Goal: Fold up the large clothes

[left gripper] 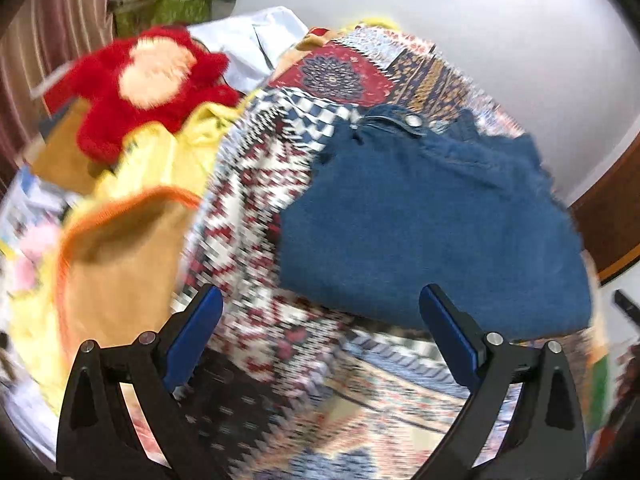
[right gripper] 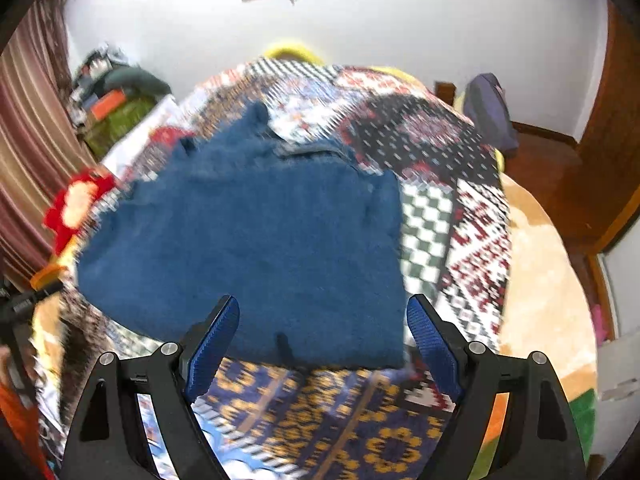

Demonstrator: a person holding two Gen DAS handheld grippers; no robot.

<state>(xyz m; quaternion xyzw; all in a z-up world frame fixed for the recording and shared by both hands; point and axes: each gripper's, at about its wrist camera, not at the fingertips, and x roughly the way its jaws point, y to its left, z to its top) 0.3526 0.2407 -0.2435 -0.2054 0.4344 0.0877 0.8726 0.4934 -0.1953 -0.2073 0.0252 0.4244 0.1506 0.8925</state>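
A pair of blue jeans (left gripper: 432, 224) lies folded into a thick rectangle on the patterned bedspread (left gripper: 256, 216), with the waistband and metal button at its far end. It also shows in the right wrist view (right gripper: 256, 248). My left gripper (left gripper: 320, 308) is open and empty, just short of the jeans' near left corner. My right gripper (right gripper: 323, 316) is open and empty, its fingers on either side of the jeans' near edge, slightly above it. Both views are blurred by motion.
A red plush toy (left gripper: 148, 84), a yellow garment (left gripper: 160, 160) and an orange-brown cloth (left gripper: 120, 264) lie left of the jeans. A white cloth (left gripper: 248, 48) lies behind them. A beige rug (right gripper: 552, 288) and wooden door (right gripper: 608, 128) are to the right of the bed.
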